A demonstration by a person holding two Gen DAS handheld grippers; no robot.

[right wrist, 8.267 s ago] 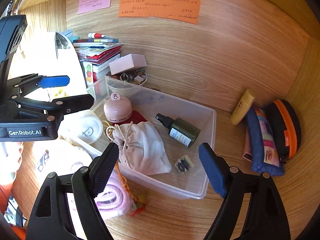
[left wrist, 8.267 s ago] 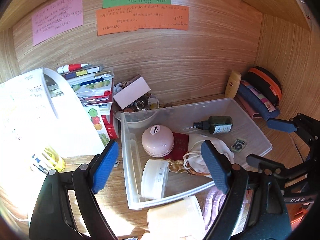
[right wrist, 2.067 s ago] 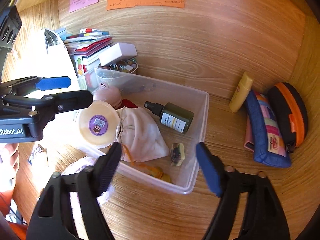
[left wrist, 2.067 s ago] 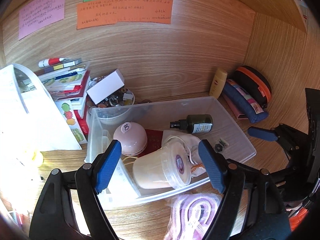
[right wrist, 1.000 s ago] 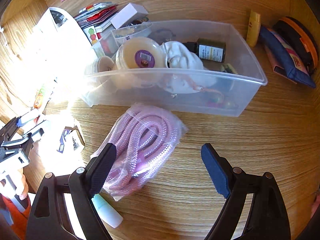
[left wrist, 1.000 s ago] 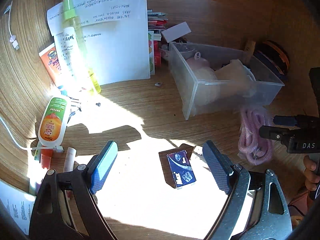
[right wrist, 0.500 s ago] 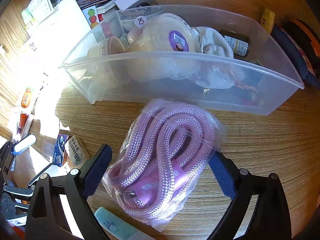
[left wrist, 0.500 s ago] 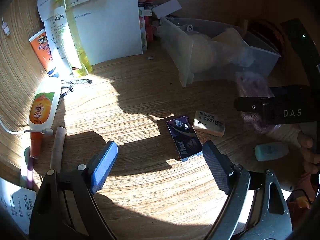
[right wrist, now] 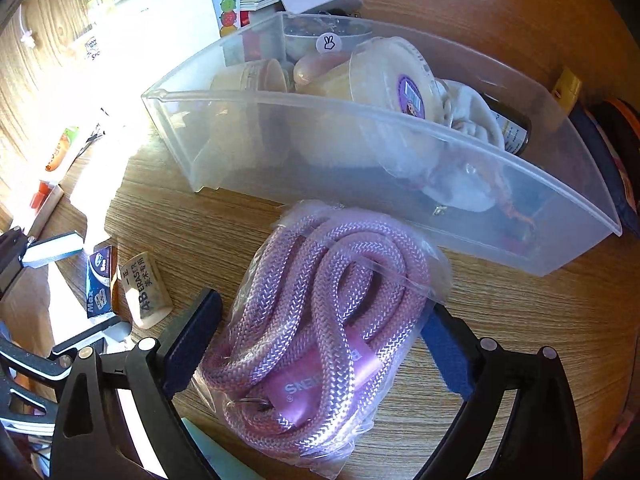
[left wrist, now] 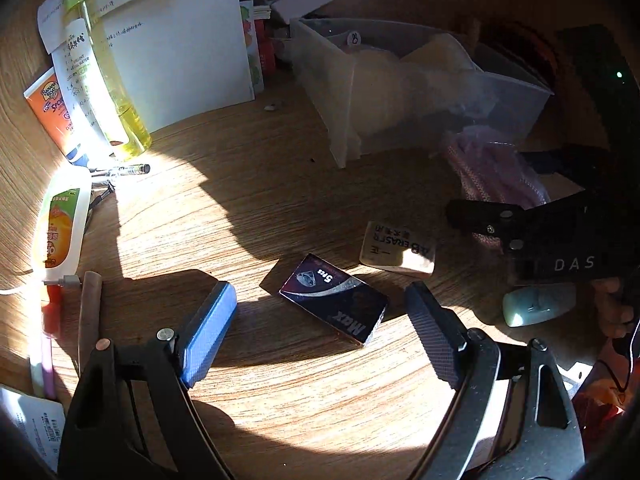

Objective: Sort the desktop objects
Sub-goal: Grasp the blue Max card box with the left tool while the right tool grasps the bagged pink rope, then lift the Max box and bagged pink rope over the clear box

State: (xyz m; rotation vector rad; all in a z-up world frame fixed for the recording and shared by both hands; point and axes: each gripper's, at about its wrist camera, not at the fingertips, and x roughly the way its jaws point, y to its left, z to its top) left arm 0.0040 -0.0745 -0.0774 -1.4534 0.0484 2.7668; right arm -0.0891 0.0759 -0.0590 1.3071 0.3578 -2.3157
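Observation:
A dark blue box (left wrist: 334, 298) marked "Max" lies flat on the wooden desk, just ahead of my left gripper (left wrist: 320, 332), which is open and hangs low over it. Beside the box lies a beige eraser (left wrist: 396, 249). A clear bag of pink rope (right wrist: 320, 312) lies in front of the clear plastic bin (right wrist: 400, 184). My right gripper (right wrist: 320, 344) straddles the bag's near end; its jaws are closing, pads at the bag's edges without squeezing it. The bin holds a round tub, a white pouch, a dark bottle and other items.
A yellow bottle (left wrist: 108, 92) and a white sheet (left wrist: 180, 48) stand at the left. An orange-labelled tube (left wrist: 60, 228) and pens lie at the left edge. A pale green object (left wrist: 536, 304) lies by a hand (left wrist: 612, 304). Pencil cases (right wrist: 612, 148) sit behind the bin.
Both grippers have left the bin and come down over the desk's front. The left one sank towards the dark box. The right one closed in on the rope bag, now between its jaws.

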